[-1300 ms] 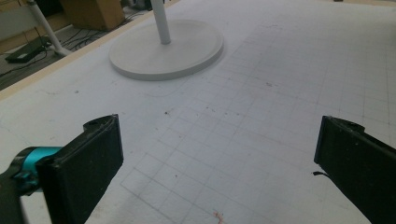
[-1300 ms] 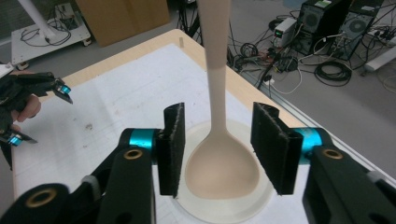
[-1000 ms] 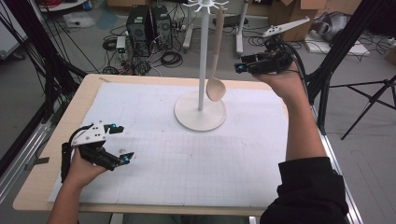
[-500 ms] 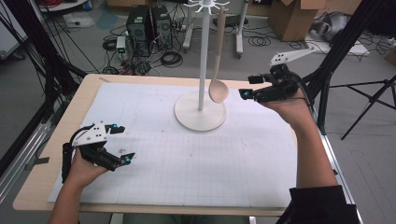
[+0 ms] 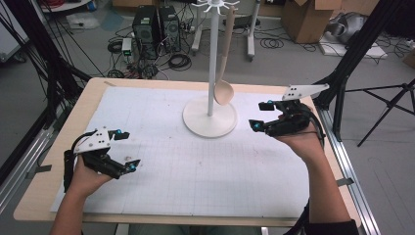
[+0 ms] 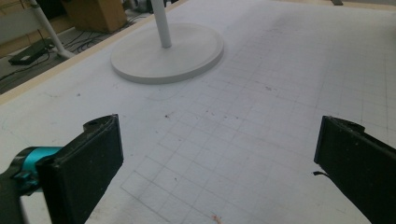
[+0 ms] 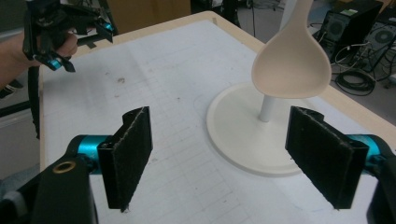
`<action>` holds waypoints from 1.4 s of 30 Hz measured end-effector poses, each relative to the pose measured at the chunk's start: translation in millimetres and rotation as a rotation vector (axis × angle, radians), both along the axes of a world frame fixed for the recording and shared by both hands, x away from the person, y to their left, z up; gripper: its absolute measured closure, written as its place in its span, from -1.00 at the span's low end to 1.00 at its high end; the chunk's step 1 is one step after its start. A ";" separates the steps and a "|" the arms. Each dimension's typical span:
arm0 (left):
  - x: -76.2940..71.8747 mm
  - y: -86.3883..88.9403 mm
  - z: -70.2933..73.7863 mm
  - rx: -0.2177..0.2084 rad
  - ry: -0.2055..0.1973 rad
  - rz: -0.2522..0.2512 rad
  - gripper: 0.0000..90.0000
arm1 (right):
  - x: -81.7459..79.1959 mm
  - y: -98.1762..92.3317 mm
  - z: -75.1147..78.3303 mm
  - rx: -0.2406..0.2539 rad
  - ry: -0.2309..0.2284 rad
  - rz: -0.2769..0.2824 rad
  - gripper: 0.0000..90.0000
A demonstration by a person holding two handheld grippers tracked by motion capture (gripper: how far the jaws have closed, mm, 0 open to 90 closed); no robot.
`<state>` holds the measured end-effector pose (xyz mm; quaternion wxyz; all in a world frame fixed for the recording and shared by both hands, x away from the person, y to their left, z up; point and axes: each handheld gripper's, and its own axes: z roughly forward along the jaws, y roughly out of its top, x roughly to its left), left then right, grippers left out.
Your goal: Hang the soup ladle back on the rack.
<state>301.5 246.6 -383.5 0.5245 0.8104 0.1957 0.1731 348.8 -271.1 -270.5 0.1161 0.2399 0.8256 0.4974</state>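
Spoon: pale wooden spoon hanging bowl-down from the hooks at the top of the white stand; its bowl sits just beside the stand's pole, above the round base, not touching the base as far as the right gripper view shows.
Stand: white pole on a round flat base, standing on the far middle of the gridded white mat.
Right gripper: held to the right of the stand's base, close to it, jaws pointing toward the stand; its jaws have just been opening and stand wide apart with nothing between them; in its own view the spoon bowl hangs ahead of and above the pads, clear of them.
Left gripper: well to the left of the stand and nearer the person, low over the mat; jaws spread wide, released, nothing between them; in its own view the stand's base lies well ahead.
Mat: covers most of the wooden table around the stand.
Hands: one hand behind each gripper, forearms coming in from the near edge.
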 end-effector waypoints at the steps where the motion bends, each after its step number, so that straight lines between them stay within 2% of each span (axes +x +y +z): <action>1: 0.2 0.5 0.0 0.002 -0.001 0.000 -0.96 | -1.2 0.4 -2.3 0.000 0.000 0.000 -0.54; 4: 0.4 1.0 -0.6 -0.002 0.000 0.000 -0.96 | -3.8 -0.1 -9.2 0.006 -0.004 0.000 -0.59; 9: 0.5 1.2 -1.0 -0.002 0.002 -0.005 -0.96 | -7.5 0.0 -25.2 0.017 0.016 0.000 -0.66; 14: 0.5 1.3 -0.9 -0.002 0.002 -0.006 -0.96 | -9.8 3.1 -38.4 0.019 0.022 0.028 -0.69; 22: 0.0 2.0 0.1 -0.008 -0.001 -0.009 -0.96 | -16.4 9.1 -59.9 -0.010 0.035 0.079 -0.74; 29: 0.4 1.9 -0.6 -0.007 0.000 -0.011 -0.96 | -23.6 7.3 -84.0 0.004 0.044 0.077 -0.75; 31: 0.3 1.5 -0.8 -0.009 0.000 -0.012 -0.96 | -24.5 7.9 -88.5 -0.025 0.063 0.058 -0.77; 40: 1.2 -0.8 -3.6 -0.005 0.008 -0.021 -0.96 | -36.9 15.1 -103.6 -0.037 0.040 0.068 -0.78; 42: 1.3 -1.5 -4.3 -0.005 0.011 -0.023 -0.96 | -37.7 14.1 -106.3 -0.020 0.040 0.073 -0.81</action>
